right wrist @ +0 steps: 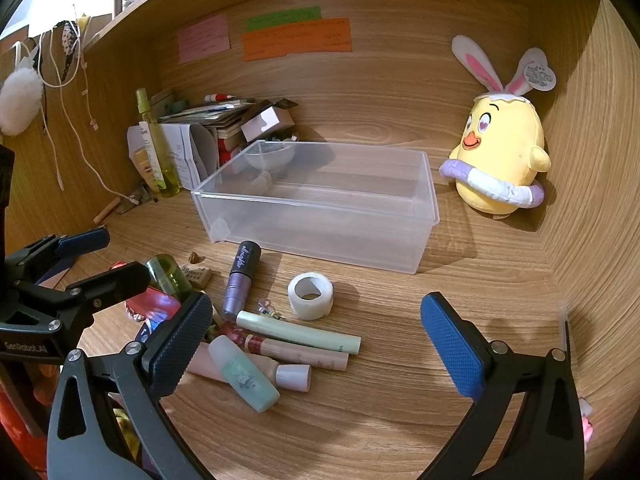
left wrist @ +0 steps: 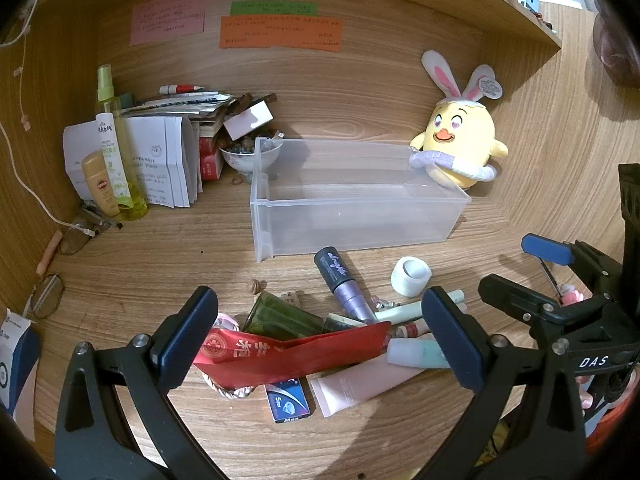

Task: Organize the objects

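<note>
A clear plastic bin (left wrist: 352, 200) (right wrist: 320, 208) stands empty on the wooden desk. In front of it lies a pile of small items: a purple tube (left wrist: 346, 286) (right wrist: 240, 280), a white tape roll (left wrist: 410, 276) (right wrist: 310, 290), a red ribbon (left wrist: 292, 350), a green glass (left wrist: 280, 316) (right wrist: 168, 274), a pale green tube (right wrist: 298, 334), a mint bottle (right wrist: 244, 378) and a pink tube (left wrist: 356, 386). My left gripper (left wrist: 324, 338) is open above the pile. My right gripper (right wrist: 320, 346) is open, just right of the pile.
A yellow chick plush (left wrist: 460, 140) (right wrist: 500, 152) sits at the back right. Spray bottles (left wrist: 116, 152), papers and a small bowl (left wrist: 250, 158) crowd the back left. Glasses (left wrist: 48, 294) lie at the left. Wooden walls enclose the desk on three sides.
</note>
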Available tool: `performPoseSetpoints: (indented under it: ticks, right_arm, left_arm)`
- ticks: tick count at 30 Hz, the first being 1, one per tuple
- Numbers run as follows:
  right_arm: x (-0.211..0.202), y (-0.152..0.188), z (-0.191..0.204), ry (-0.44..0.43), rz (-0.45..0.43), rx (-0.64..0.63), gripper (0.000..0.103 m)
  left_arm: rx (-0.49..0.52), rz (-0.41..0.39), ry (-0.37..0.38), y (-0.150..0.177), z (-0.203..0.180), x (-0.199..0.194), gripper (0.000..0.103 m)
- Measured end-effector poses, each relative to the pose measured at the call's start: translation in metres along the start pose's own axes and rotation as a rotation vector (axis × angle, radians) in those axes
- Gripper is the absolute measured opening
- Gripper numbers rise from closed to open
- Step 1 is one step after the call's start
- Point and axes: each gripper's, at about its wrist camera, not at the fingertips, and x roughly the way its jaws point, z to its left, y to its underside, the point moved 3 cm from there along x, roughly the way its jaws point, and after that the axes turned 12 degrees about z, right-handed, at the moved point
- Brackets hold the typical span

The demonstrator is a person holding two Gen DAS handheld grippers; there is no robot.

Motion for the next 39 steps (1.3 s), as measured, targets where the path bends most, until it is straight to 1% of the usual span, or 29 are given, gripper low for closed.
performPoseSetpoints:
  ticks: [13,20,24,29,31,36,37,38,39]
  right_arm:
    - [0.006,-0.004,0.001,-0.006,0.017,-0.016,0.103]
    - [0.013,-0.011,-0.002,-0.018,0.025,-0.022,0.103]
    - [0.017,-0.017,-0.007,-0.026,0.028,-0.016,0.103]
    - [0.027,-0.023,-0.015,-0.018,0.047,-0.008,0.103]
    - [0.034,-0.025,-0.018,-0.028,0.064,-0.003,0.103]
    - [0.053,-0.027,-0.021,-0.053,0.105,0.004,0.103]
    - [0.056,-0.027,-0.020,-0.058,0.112,0.003,0.103]
    - [0.059,-0.027,-0.020,-0.064,0.119,0.001,0.102]
    - [0.062,-0.027,-0.019,-0.069,0.128,-0.001,0.101]
  left_arm:
    - [0.001,0.005,-0.001,0.000,0.003,-0.001,0.103]
    - [-0.008,0.018,0.004,-0.007,0.014,0.001,0.103]
    - [-0.015,0.021,-0.009,-0.014,0.026,0.002,0.103]
    - [-0.047,0.056,-0.026,-0.024,0.051,0.012,0.103]
    - [-0.058,0.081,-0.034,-0.027,0.060,0.020,0.103]
    - [-0.081,0.146,-0.026,-0.031,0.078,0.043,0.103]
    - [-0.089,0.157,-0.021,-0.032,0.082,0.047,0.101]
    - [-0.094,0.170,-0.015,-0.032,0.084,0.050,0.092]
    - [-0.094,0.189,-0.013,-0.033,0.086,0.055,0.087]
